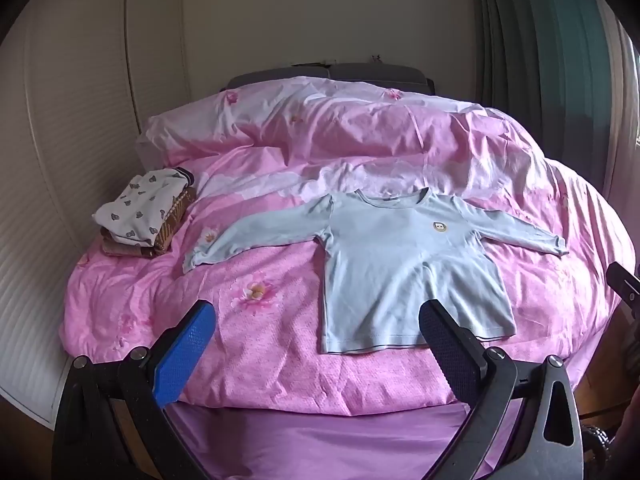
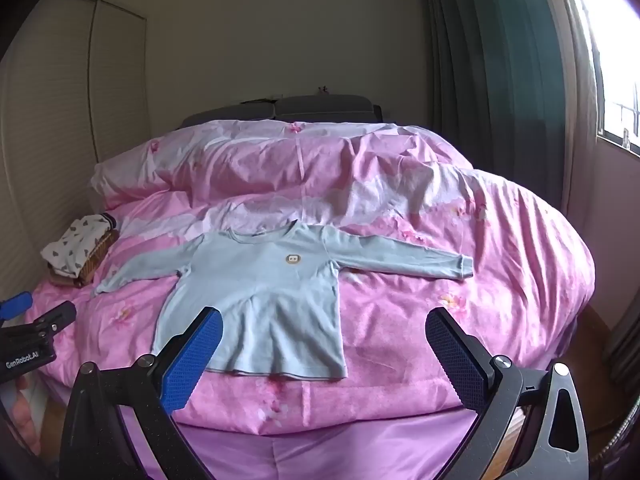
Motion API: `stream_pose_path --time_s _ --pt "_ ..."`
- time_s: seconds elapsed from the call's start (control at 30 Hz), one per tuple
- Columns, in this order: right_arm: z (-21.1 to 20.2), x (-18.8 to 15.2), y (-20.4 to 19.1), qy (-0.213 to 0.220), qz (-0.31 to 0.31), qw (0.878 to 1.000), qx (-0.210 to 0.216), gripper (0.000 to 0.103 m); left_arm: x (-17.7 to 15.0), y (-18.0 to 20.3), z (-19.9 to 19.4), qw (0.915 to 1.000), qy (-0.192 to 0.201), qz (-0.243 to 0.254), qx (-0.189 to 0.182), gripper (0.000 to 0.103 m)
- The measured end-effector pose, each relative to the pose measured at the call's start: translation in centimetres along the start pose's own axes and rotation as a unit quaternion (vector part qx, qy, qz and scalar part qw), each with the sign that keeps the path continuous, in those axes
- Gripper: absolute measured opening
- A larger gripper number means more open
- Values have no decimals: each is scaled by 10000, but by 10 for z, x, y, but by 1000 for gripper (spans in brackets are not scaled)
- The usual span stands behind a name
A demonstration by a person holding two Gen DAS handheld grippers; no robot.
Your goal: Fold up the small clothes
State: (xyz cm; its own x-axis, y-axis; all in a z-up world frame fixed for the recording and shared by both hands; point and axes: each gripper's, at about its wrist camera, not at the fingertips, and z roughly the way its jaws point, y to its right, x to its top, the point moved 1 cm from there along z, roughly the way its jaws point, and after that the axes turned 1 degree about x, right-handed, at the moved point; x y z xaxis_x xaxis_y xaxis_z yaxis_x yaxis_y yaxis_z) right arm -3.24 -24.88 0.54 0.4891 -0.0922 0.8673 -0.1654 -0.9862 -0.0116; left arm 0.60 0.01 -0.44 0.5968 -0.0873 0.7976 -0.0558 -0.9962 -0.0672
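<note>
A small light-blue long-sleeved shirt (image 1: 400,256) (image 2: 260,292) lies flat on the pink floral duvet, front up, both sleeves spread out sideways, a small round badge on its chest. My left gripper (image 1: 318,316) hovers open over the bed's near edge, off the shirt's lower left corner, with nothing between its fingers. My right gripper (image 2: 324,322) is open too, held above the shirt's hem and its lower right corner, also empty. The left gripper's body shows at the left edge of the right wrist view.
A stack of folded clothes (image 1: 144,212) (image 2: 78,250), a white printed piece on top, sits at the bed's left edge. The rumpled pink duvet (image 1: 360,128) is bunched toward the headboard. A louvred wardrobe stands left; curtains and a window (image 2: 616,80) are right.
</note>
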Motion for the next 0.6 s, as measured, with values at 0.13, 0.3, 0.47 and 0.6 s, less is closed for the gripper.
stream_pose_path --time_s 0.13,0.3,0.47,0.6 --pt "0 0 0 -3 8 10000 1 103 0 0 0 10000 2 4 1 103" --pt "0 0 -1 14 4 10000 -13 103 0 0 0 10000 -8 4 2 103" --pt "1 -1 3 6 10 10000 -20 103 0 2 -1 10000 -8 11 5 103" --pt "1 -1 2 3 12 10000 -22 103 0 2 -1 10000 -10 7 14 103"
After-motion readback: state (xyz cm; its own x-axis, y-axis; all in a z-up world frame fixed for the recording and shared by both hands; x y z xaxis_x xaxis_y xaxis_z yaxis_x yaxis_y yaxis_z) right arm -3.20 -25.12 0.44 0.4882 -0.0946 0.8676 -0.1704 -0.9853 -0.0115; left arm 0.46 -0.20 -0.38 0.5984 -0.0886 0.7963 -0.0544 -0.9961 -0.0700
